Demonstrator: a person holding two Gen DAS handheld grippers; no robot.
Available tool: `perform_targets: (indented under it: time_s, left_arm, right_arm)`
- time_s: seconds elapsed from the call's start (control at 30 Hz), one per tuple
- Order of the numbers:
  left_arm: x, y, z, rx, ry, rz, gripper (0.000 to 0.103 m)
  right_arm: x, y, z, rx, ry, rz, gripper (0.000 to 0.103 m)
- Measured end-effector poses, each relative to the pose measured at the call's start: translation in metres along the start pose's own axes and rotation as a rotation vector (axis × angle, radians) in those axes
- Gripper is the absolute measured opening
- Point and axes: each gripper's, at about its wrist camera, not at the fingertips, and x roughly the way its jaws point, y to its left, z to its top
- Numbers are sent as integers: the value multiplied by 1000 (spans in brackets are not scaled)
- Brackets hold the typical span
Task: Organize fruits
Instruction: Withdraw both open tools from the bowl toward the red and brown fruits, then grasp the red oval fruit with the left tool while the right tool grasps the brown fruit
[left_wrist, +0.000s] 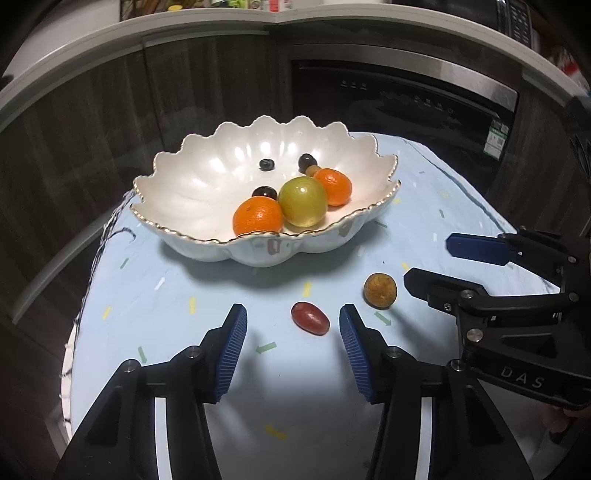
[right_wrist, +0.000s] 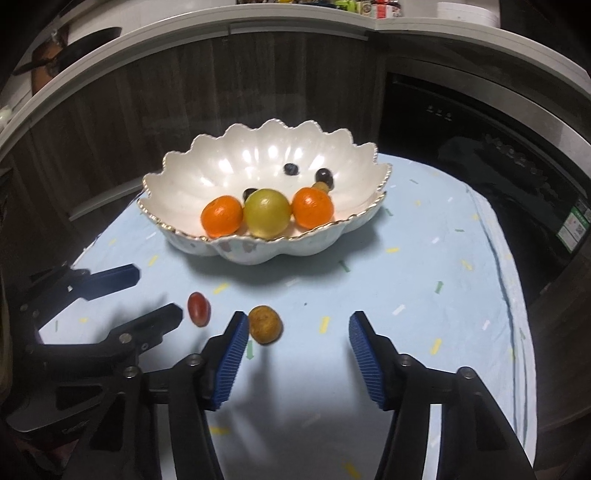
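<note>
A white scalloped bowl (left_wrist: 192, 184) (right_wrist: 192, 177) with a gold rim holds two oranges (left_wrist: 258, 216), a green fruit (left_wrist: 303, 201) and several small dark berries. On the light blue cloth (left_wrist: 166, 295) in front of it lie a red oval fruit (left_wrist: 310, 318) (right_wrist: 199, 309) and a round brown fruit (left_wrist: 380, 290) (right_wrist: 264, 325). My left gripper (left_wrist: 293, 314) (right_wrist: 158, 293) is open around the red fruit, pads apart from it. My right gripper (right_wrist: 299, 319) (left_wrist: 430, 262) is open, the brown fruit close beside its left pad (right_wrist: 232, 354), a wide gap to the other.
The cloth-covered table (right_wrist: 480, 258) drops off at its left and right edges. Dark wood cabinets (left_wrist: 92, 147) and a black oven (left_wrist: 406, 110) stand behind it, under a pale countertop (left_wrist: 221, 22). The two grippers sit close side by side.
</note>
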Motion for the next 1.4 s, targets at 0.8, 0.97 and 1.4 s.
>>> perform_targets:
  time_s: [0.8, 0.97, 1.4]
  left_arm:
    - [33, 0, -1, 16, 74, -71, 30]
    - [40, 0, 2, 14, 89, -80, 30]
    - [47, 2, 7, 6, 89, -98, 27]
  right_arm:
    - [28, 10, -3, -129, 33, 128, 40]
    - [34, 7, -2, -120, 48, 158, 38]
    - [45, 2, 1, -75, 71, 219, 29]
